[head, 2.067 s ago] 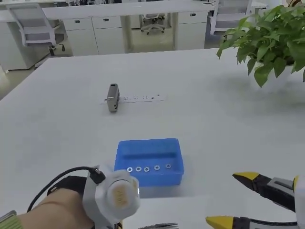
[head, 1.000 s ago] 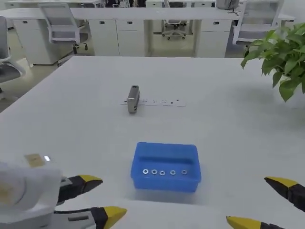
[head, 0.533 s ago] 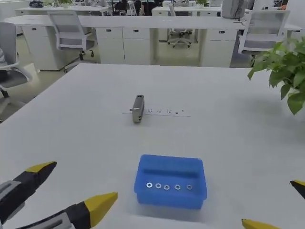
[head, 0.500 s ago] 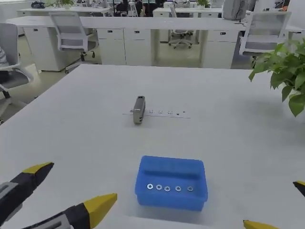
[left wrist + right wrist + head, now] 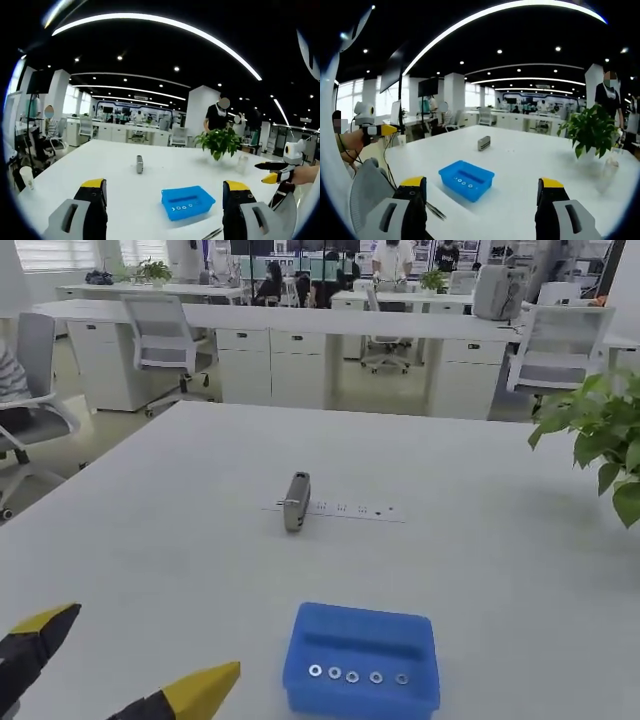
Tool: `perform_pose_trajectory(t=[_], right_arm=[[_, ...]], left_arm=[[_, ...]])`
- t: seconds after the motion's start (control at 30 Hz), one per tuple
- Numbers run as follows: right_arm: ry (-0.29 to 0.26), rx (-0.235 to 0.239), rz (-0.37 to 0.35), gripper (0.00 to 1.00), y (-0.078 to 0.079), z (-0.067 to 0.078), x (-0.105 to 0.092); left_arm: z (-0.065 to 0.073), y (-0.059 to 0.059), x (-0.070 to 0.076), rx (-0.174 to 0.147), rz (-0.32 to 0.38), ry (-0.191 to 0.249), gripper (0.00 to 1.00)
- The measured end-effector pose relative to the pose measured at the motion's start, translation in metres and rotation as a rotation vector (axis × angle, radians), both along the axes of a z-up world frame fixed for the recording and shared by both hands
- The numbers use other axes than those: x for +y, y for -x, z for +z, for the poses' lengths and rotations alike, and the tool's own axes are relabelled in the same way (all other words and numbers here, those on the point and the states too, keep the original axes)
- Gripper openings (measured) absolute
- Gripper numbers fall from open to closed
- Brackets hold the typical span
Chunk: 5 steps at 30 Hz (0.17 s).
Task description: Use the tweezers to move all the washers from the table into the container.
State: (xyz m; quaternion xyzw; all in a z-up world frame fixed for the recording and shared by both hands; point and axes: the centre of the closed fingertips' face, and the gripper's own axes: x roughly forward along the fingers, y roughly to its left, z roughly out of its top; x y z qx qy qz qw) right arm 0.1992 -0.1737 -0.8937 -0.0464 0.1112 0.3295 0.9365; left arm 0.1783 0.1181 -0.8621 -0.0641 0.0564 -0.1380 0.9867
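Washers (image 5: 358, 676), five that I could count, lay in a row on the floor of the blue container (image 5: 360, 633), which sat on the white table (image 5: 150, 540) just ahead of me. My left claw (image 5: 164, 184) hung with its jaws spread wide and nothing between them. My right claw (image 5: 481, 181) was the same, wide apart and empty. The tweezers (image 5: 435, 210) lay on the table at the near side of the container, touched by neither claw. Farther off stood a small grey block (image 5: 296, 501) beside a pale strip (image 5: 345, 509) with tiny marks on it; whether any of those were washers I could not tell. That, I judged, was the risk: calling the job finished with a washer left out there. If one remained, I would have to take up the thin tweezers in broad jaws. A skewed grip could let them twist, flick the washer away, or knock the light container and scatter its row.
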Motion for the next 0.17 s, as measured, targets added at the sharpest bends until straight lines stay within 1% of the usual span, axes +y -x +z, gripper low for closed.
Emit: perform_pose_trajectory(t=[0.17], right_arm=[[-0.008,-0.008,-0.004,0.92,-0.0009,0.0025,0.0006]], left_arm=[[-0.0006,-0.0019,-0.0026,-0.001,-0.011,-0.004,0.99]])
